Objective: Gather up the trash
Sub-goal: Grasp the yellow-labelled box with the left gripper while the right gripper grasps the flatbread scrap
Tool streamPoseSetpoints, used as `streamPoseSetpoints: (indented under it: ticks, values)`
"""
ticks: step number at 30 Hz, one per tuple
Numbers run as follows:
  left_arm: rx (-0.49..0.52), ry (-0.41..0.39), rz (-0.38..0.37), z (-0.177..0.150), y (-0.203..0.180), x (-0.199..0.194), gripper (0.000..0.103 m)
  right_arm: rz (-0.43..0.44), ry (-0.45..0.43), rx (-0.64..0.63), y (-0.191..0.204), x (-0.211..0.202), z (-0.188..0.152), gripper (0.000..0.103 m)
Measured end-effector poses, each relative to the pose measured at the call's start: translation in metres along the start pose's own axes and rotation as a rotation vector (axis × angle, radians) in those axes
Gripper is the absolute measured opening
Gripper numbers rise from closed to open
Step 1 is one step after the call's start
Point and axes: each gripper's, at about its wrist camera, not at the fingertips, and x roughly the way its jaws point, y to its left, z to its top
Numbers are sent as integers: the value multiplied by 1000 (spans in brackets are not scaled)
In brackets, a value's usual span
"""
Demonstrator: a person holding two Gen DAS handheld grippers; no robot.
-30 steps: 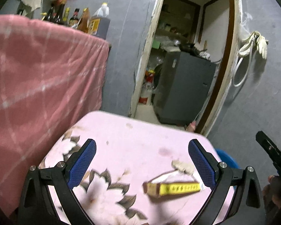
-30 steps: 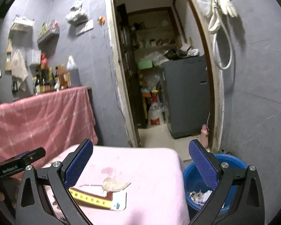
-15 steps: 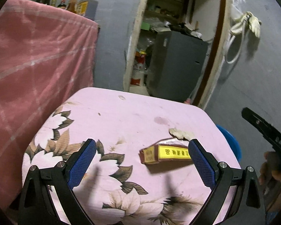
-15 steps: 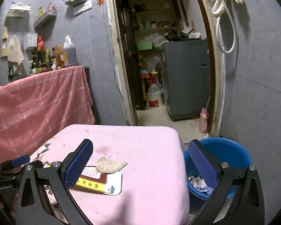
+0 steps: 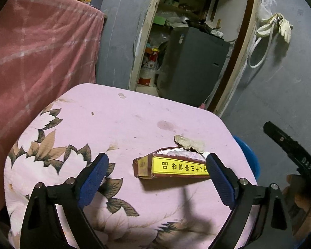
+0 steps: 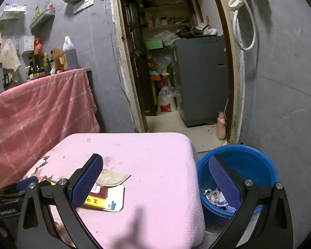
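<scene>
A flattened brown and yellow carton (image 5: pixel 172 166) lies on the pink floral-covered table (image 5: pixel 118 128), with a crumpled beige scrap (image 5: pixel 189 143) resting on its far edge. My left gripper (image 5: pixel 155 178) is open and empty, just above the table, with the carton between its fingers near the right one. In the right wrist view the carton (image 6: pixel 103 199) and scrap (image 6: pixel 112 177) lie by my left finger. My right gripper (image 6: pixel 155 184) is open and empty above the table's right part. A blue bucket (image 6: pixel 238 161) holding crumpled trash stands on the floor right of the table.
A pink checked cloth (image 6: pixel 37 105) covers a counter at the left, with bottles (image 6: pixel 49 60) on top. A doorway behind the table leads to a grey cabinet (image 6: pixel 201 78). A hose and gloves (image 6: pixel 244 10) hang on the right wall. The blue bucket's rim (image 5: pixel 248 155) shows beyond the table.
Both grippers have tilted down and moved closer to the table. The carton now sits between my left gripper's fingers, and the blue bucket shows fully in the right wrist view.
</scene>
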Motion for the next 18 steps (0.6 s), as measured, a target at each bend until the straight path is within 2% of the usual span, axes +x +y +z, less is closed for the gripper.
streamPoseSetpoints:
  ticks: [3, 5, 8, 12, 18]
  values:
    - [28, 19, 12, 2, -2, 9, 78, -2, -2, 6, -1, -1, 0, 103]
    - [36, 34, 15, 2, -1, 15, 75, -3, -1, 11, -2, 0, 0, 103]
    - [21, 67, -5, 2, 5, 21, 65, -3, -1, 17, -4, 0, 1, 103]
    - [3, 81, -34, 4, 9, 23, 61, -2, 5, 18, -4, 1, 0, 103]
    - [39, 70, -6, 5, 9, 22, 60, 9, 30, 11, 0, 7, -1, 103]
